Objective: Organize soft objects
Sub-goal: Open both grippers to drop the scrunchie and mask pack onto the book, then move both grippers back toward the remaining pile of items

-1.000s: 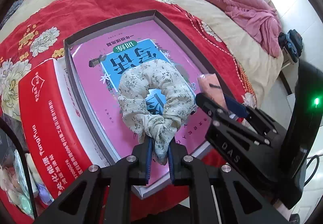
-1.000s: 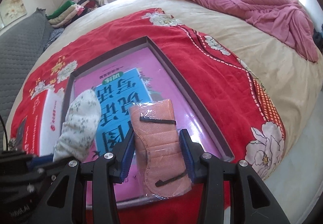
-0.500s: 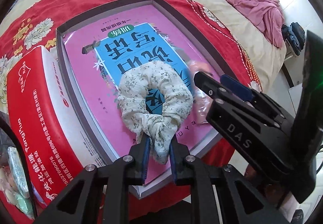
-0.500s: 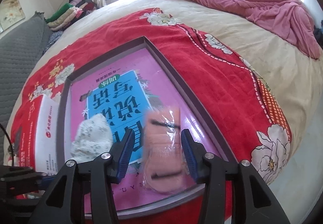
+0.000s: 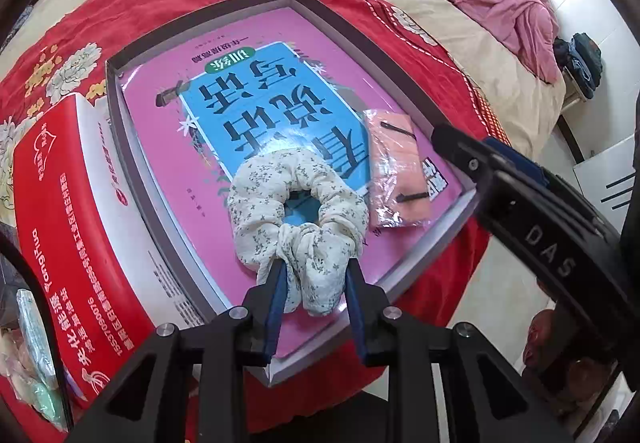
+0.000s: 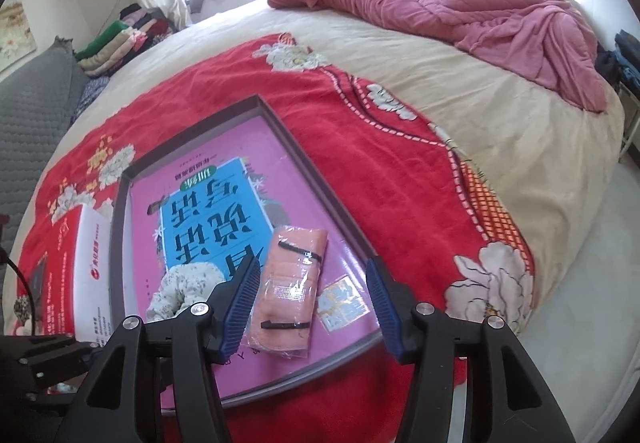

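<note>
A cream floral scrunchie (image 5: 298, 211) lies on the pink and blue book (image 5: 256, 111) inside a shallow grey box (image 5: 114, 131). My left gripper (image 5: 316, 283) stands open around the scrunchie's knotted tail. A pink mask in a clear wrapper (image 5: 398, 171) lies flat on the book to the right of the scrunchie. In the right wrist view the mask (image 6: 290, 291) lies below my right gripper (image 6: 312, 297), which is wide open and raised above it. The scrunchie (image 6: 184, 289) shows at the left finger.
A red and white carton (image 5: 68, 227) lies against the box's left side on the red floral blanket (image 6: 380, 171). A pink quilt (image 6: 460, 3) is bunched at the far side of the bed. The bed edge and floor (image 6: 592, 267) lie to the right.
My right gripper opened and let the mask drop onto the book, then drew back. My left gripper loosened from shut on the scrunchie's tail to open, with the scrunchie resting on the book.
</note>
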